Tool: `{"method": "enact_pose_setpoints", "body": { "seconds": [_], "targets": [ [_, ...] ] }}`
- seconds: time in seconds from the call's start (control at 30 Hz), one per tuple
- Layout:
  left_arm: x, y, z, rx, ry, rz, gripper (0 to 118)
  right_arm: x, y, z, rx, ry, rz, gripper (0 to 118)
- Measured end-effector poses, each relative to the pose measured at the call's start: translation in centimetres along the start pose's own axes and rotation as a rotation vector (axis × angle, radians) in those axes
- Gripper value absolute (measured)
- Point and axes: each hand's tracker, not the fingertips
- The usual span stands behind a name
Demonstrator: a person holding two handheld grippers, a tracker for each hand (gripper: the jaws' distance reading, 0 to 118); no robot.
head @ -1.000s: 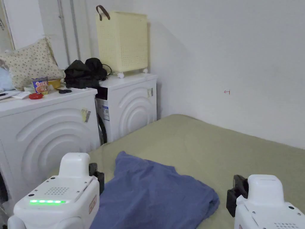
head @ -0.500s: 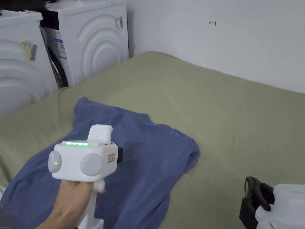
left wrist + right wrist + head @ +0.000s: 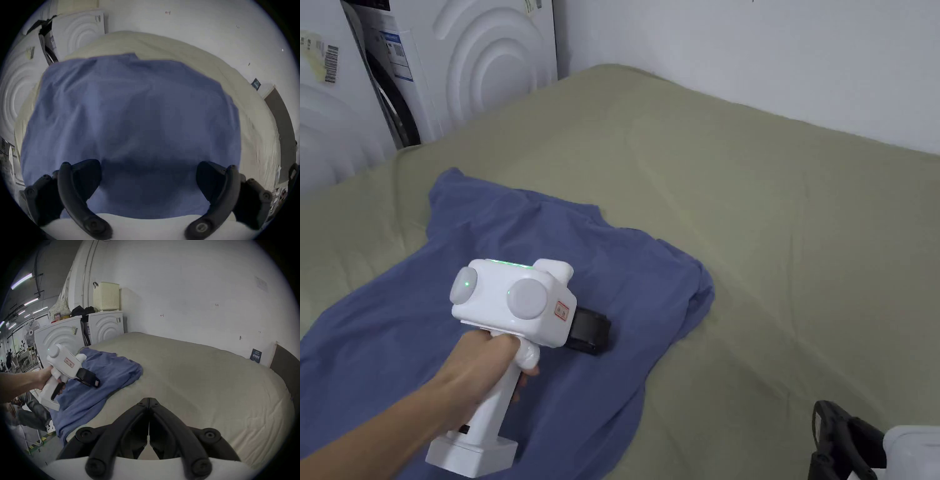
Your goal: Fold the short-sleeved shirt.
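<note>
A blue short-sleeved shirt [image 3: 562, 250] lies rumpled on the olive-green bed [image 3: 787, 212], its right edge bunched into a fold. A hand holds my left gripper [image 3: 603, 334] low over the shirt's middle. In the left gripper view its jaws stand wide apart, so the left gripper [image 3: 148, 165] is open with the shirt [image 3: 129, 113] spread below and nothing between the jaws. My right gripper [image 3: 149, 400] is shut with nothing in it, over bare bed to the right of the shirt [image 3: 113, 371]. The right gripper [image 3: 831, 437] also sits at the head view's lower right corner.
Two white washing machines [image 3: 487, 62] stand against the bed's far left end. A cream laundry basket [image 3: 106, 296] sits on top of one. A white wall runs along the bed's far side, and a dark headboard [image 3: 284, 369] closes the right end. A seated person's legs [image 3: 32, 412] are left of the bed.
The head camera has tilted down towards the bed. My left gripper has moved forward and down over the shirt's middle. The right gripper stays low at the right.
</note>
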Motion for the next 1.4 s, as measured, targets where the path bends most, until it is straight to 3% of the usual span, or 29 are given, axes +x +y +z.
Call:
{"method": "enact_pose_setpoints", "body": {
  "seconds": [0.07,0.1,0.13,0.17,0.2,0.23,0.3,0.4,0.57,0.97,1.17,1.4],
  "targets": [
    [0.3,-0.2,-0.3,0.041,0.054,-0.033,114,0.5,0.0,0.5,-0.006,-0.006,-0.008,2],
    [0.6,0.0,0.2,0.02,0.056,-0.042,107,0.8,0.1,0.9,-0.009,-0.01,-0.014,2],
    [0.7,0.1,1.2,0.038,0.058,-0.048,88,1.4,0.1,1.7,-0.008,-0.022,-0.021,2],
    [0.7,0.2,2.1,0.069,0.057,-0.065,39,2.0,0.2,2.4,-0.001,-0.024,-0.028,2],
    [1.0,0.2,2.9,0.094,0.104,-0.071,0,2.6,0.3,3.2,0.005,-0.036,-0.04,2],
    [0.9,0.2,3.8,0.121,0.169,-0.068,0,3.4,0.4,4.3,0.011,-0.058,-0.048,2],
    [0.4,0.7,5.6,0.1,0.095,-0.042,0,4.8,0.4,6.5,0.018,-0.084,-0.044,2],
    [2.2,0.4,8.6,0.179,0.121,-0.061,0,7.3,0.4,10.3,0.046,-0.151,-0.049,2],
    [9.1,0.3,15.5,0.26,0.028,-0.141,0,11.2,0.3,16.6,0.088,-0.252,-0.039,2],
    [38.2,-0.7,24.6,0.398,-0.383,-0.438,0,18.8,-3.0,29.7,0.117,-0.502,-0.1,2],
    [49.7,-3.1,22.0,0.339,-0.581,-0.565,0,22.4,-4.7,32.4,0.099,-0.605,-0.16,2],
    [56.6,-8.0,10.9,0.129,-0.542,-0.599,0,25.2,-6.9,31.1,0.048,-0.643,-0.219,2]
  ]
}}
